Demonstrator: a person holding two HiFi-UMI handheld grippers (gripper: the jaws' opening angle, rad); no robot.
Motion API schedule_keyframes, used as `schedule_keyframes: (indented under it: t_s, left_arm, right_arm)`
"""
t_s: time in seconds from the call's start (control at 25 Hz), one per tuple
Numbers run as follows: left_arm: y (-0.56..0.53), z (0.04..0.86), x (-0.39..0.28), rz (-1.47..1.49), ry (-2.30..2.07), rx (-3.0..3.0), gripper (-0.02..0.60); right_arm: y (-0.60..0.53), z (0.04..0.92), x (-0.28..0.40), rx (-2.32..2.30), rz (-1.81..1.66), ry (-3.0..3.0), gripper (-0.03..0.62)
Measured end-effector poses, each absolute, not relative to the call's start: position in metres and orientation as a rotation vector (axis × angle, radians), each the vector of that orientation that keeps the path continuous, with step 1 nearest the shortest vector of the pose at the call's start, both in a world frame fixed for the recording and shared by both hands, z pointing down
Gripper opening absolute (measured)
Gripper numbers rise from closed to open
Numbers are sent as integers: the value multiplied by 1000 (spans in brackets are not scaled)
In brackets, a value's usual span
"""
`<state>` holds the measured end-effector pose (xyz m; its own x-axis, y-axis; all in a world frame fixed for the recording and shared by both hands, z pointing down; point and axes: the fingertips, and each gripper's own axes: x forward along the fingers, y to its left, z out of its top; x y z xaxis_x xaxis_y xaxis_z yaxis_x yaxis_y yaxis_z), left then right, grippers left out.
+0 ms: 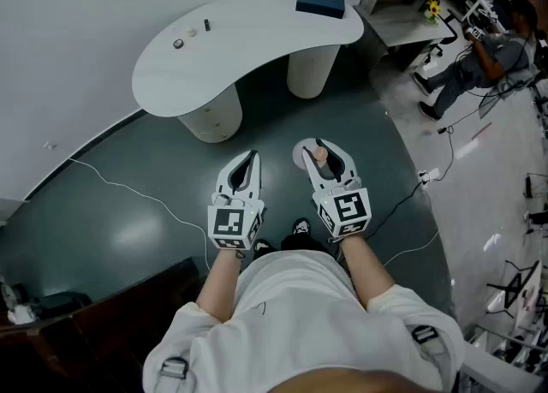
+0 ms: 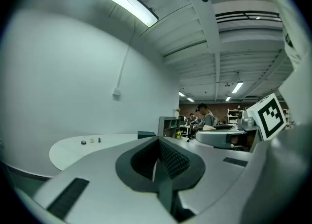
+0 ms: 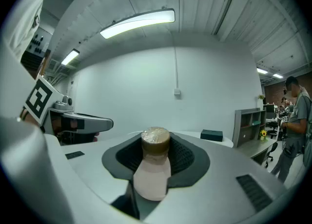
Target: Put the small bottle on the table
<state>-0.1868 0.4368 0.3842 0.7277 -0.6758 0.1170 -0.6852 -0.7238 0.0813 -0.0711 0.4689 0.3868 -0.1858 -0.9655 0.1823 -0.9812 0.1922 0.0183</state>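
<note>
Task's thing: the pale pink small bottle (image 3: 152,169) with a brown, film-wrapped cap sits roughly upright, cap uppermost, between the jaws of the right hand-held gripper (image 1: 321,153). It is carried over the dark green floor (image 1: 128,211), well apart from the white kidney-shaped worktop (image 1: 257,32).
Right hand-held gripper: closed on the small bottle. Its dark ribbed pads press the neck and shoulder from both sides, and the cap shows above them.
Left hand-held gripper (image 2: 157,157): jaws together with nothing between them, held beside the right one.
Weight: probably light, going by the bottle's small size against the jaws.
Stiffness: it looks like thin plastic, though the material cannot be confirmed. A hard squeeze might dent it, so moderate pressure seems enough.
Slip: the body is smooth and rounded and the cap is covered in film, so both may be slick. The ribbed pads should help against that.
Where to hold: the present hold at the narrowing below the cap looks sound. The wider body hangs under the pads, and the base is free to reach the surface first.
Setting down: a narrow base under a tallish shape could tip, so the base should probably rest flat before the jaws part.
Worktop: a dark blue box (image 1: 320,1) lies at the far right end and a few tiny objects (image 1: 190,33) near the left. The bare middle offers room.
</note>
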Motion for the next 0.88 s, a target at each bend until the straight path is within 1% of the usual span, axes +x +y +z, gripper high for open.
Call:
schedule_keyframes:
  t_s: [0.48, 0.88]
  left_arm:
    - [441, 393, -182, 176, -1082, 2795, 12]
    - [451, 403, -140, 210, -1080, 2770, 12]
  right_arm:
    - [469, 390, -71, 1899, 199, -2328, 124]
    - [482, 393, -34, 1855, 182, -2351, 124]
